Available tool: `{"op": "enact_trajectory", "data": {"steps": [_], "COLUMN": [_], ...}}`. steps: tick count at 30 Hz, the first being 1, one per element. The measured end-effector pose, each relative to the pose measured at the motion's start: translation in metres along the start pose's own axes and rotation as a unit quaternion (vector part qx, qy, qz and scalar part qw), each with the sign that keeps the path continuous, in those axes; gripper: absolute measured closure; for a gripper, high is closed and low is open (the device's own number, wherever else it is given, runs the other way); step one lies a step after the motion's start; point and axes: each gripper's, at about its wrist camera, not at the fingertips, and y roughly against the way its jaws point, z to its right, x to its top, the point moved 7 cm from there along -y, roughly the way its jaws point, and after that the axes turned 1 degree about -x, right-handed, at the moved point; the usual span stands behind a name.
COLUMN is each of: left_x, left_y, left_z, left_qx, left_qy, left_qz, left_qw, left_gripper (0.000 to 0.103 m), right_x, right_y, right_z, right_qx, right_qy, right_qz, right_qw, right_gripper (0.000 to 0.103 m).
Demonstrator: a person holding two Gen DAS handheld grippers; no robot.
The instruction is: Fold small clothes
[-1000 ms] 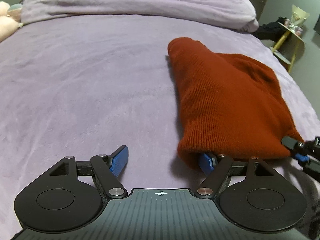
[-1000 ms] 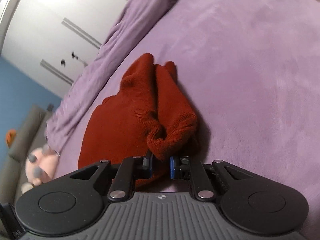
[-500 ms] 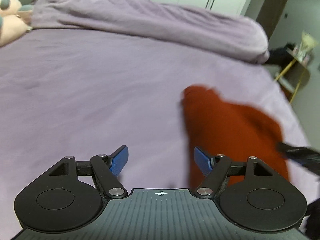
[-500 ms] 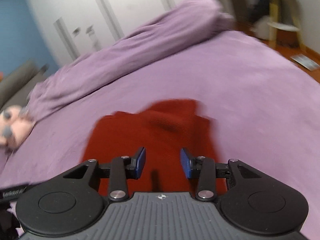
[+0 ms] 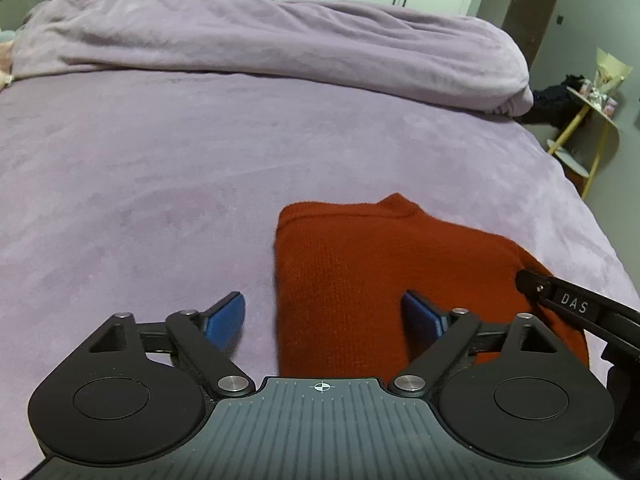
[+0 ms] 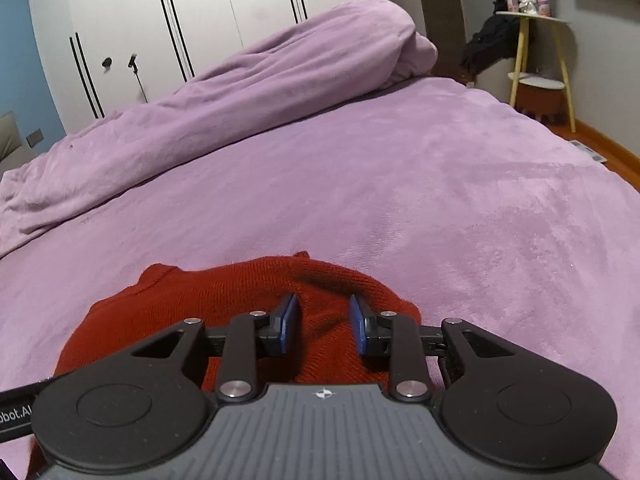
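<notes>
Left wrist: claw (image 5: 322,316) spreading wide, empty over sweater (image 5: 384,280); right claw (image 6: 323,324) narrowing, pinching nothing, fold apparently laid down.

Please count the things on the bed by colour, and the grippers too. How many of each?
Red: 1, the red knitted garment
Purple: 1, the bunched blanket
Black with blue pads: 2, left gripper and right gripper
Total: 4

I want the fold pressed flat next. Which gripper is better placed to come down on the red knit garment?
Probably the right gripper: it hangs directly over the red knit garment, jaws closing with nothing gripped between them. The left gripper straddles the garment's left edge, one pad over the bare purple bedspread, jaws opening.
</notes>
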Motion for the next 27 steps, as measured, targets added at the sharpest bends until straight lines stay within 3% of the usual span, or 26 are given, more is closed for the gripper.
{"op": "enact_trajectory", "data": {"steps": [3,5,8,9,10,11,14,16,18,21,25,27], "left_x": [-0.001,0.001,0.001,-0.001,-0.003,-0.006,-0.02,-0.024,-0.022,-0.02,-0.018,-0.019], "left_y": [0.0,0.007,0.026,0.035,0.043,0.048,0.049,0.045,0.039,0.024,0.007,0.001], "left_z": [-0.006,-0.013,-0.029,-0.036,-0.046,-0.057,-0.08,-0.087,-0.083,-0.069,-0.05,-0.045], "left_qx": [-0.009,-0.024,-0.061,-0.074,-0.086,-0.094,-0.129,-0.171,-0.203,-0.222,-0.25,-0.241], "left_qy": [0.012,0.016,-0.018,-0.026,-0.029,-0.025,0.023,0.084,0.13,0.155,0.163,0.153], "left_qz": [-0.006,-0.016,-0.023,-0.022,-0.022,-0.027,-0.078,-0.097,-0.104,-0.127,-0.152,-0.156], "left_qw": [0.9999,0.9995,0.9977,0.9966,0.9956,0.9949,0.9883,0.9768,0.965,0.9542,0.9424,0.9457], "left_gripper": [0.008,0.008,0.008,0.008,0.008,0.008,0.013,0.013,0.014,0.019,0.033,0.036], "right_x": [0.001,0.005,0.006,0.003,-0.001,-0.007,-0.027,-0.036,-0.035,-0.032,-0.036,-0.036], "right_y": [-0.002,0.003,0.026,0.04,0.05,0.059,0.071,0.066,0.061,0.047,0.028,0.021], "right_z": [-0.001,-0.002,0.016,0.027,0.039,0.052,0.083,0.096,0.097,0.087,0.07,0.067], "right_qx": [0.0,0.027,0.085,0.098,0.105,0.104,0.157,0.209,0.228,0.273,0.284,0.288], "right_qy": [0.012,0.0,-0.036,-0.046,-0.055,-0.067,-0.117,-0.169,-0.177,-0.203,-0.201,-0.211], "right_qz": [-0.005,-0.015,-0.035,-0.038,-0.042,-0.054,-0.104,-0.138,-0.143,-0.162,-0.182,-0.185], "right_qw": [1.0,1.0,0.995,0.993,0.992,0.991,0.975,0.953,0.947,0.926,0.92,0.916], "right_gripper": [0.072,0.069,0.057,0.049,0.024,0.015,0.014,0.014,0.015,0.022,0.038,0.045]}}
